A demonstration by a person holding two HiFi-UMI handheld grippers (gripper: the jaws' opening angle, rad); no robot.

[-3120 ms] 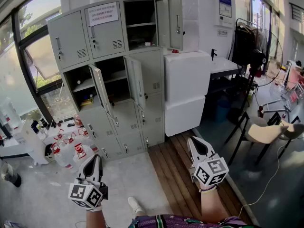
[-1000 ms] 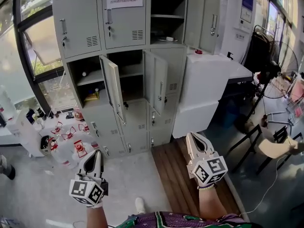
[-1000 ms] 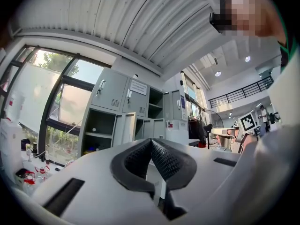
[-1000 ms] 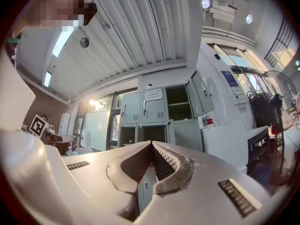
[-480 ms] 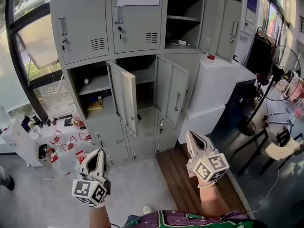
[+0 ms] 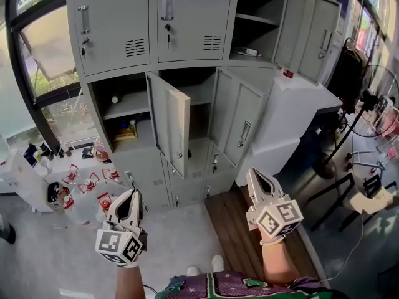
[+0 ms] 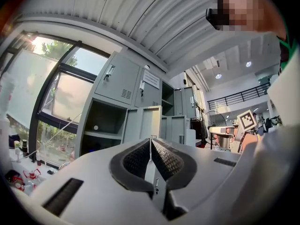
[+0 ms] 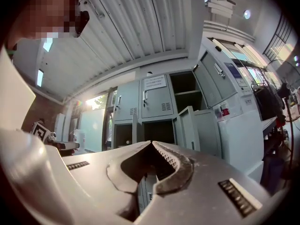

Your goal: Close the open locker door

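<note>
Head view: the tall grey metal locker bank (image 6: 124, 36) fills the upper centre of the frame. Three of its doors stand open. The middle-row left door (image 6: 171, 126) swings out towards the camera at centre, and the middle-row right door (image 6: 242, 122) hangs open just right of it. The top-row door (image 6: 318, 30) is open at upper right. A white box-shaped cabinet (image 6: 293, 114) stands against the locker bank's right side. The left gripper (image 6: 132, 194) sits at lower left over pale floor. The right gripper (image 6: 252, 172) sits at lower centre-right over a strip of brown wooden floor (image 6: 227, 229). Both point towards the lockers, well apart from every door.

Left gripper view: the left gripper's ribbed black jaws meet at the tips, pressed together with nothing between them. Beyond them, at centre, the middle-row left door faces the camera.

Right gripper view: the right gripper's jaws are likewise closed and empty. The locker bank rises behind them at centre, with the middle-row right door ajar just right of the jaw tips.
</note>
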